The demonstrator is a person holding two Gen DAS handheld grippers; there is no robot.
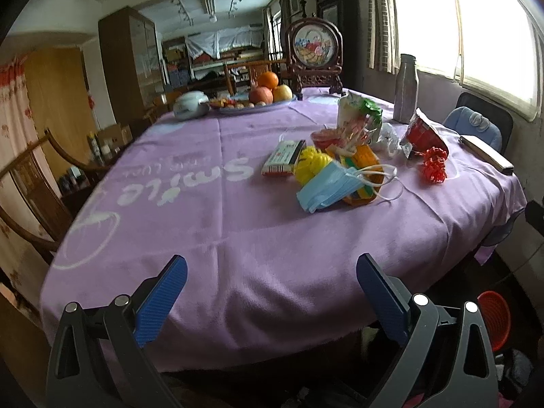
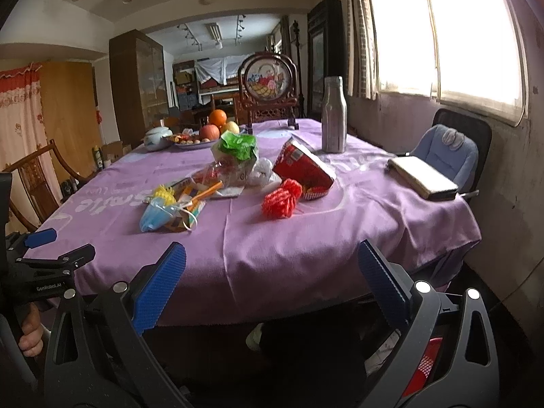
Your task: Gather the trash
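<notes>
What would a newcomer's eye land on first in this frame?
The purple tablecloth fills both views, and on its middle lies a bright heap of litter: a blue face mask, yellow netting, red netting and a torn red packet. Next, both sets of blue-padded tongs, left and right, wide open at the near edge.

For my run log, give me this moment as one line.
stage: approach | left tool: open, empty | right tool: open, empty | trash: face mask, red net, wrappers on purple cloth | bin: red basket below
</notes>
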